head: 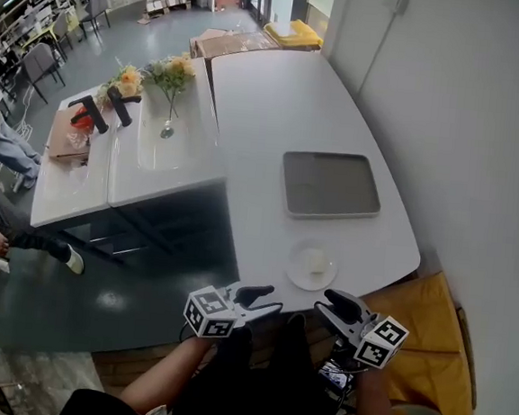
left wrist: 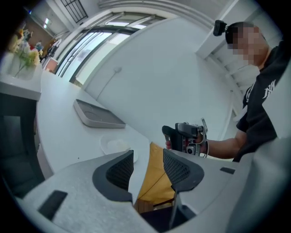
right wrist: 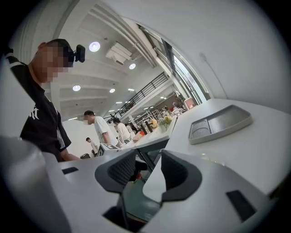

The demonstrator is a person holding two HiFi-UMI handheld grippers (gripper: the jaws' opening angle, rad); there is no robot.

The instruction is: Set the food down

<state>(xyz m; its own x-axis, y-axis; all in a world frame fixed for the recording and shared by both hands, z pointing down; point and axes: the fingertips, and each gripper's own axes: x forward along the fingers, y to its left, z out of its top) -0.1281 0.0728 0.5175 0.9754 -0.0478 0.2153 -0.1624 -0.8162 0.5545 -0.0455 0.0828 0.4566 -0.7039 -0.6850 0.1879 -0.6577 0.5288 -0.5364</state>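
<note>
A small white plate (head: 311, 265) with a pale piece of food (head: 317, 262) on it sits near the front edge of the white table (head: 277, 113). Behind it lies a grey compartment tray (head: 330, 184). My left gripper (head: 268, 296) hovers off the table's front edge, left of the plate, open and empty. My right gripper (head: 331, 303) hangs just in front of the plate, also open and empty. In the left gripper view the plate (left wrist: 116, 144) and tray (left wrist: 97, 114) lie beyond the jaws, and the right gripper (left wrist: 182, 136) shows opposite. The right gripper view shows the tray (right wrist: 220, 124).
A second white table (head: 123, 163) to the left carries flowers in a vase (head: 169, 81) and dark bottles (head: 89, 112). A yellow chair (head: 420, 338) stands at the right by the white wall. Several people are at the far left.
</note>
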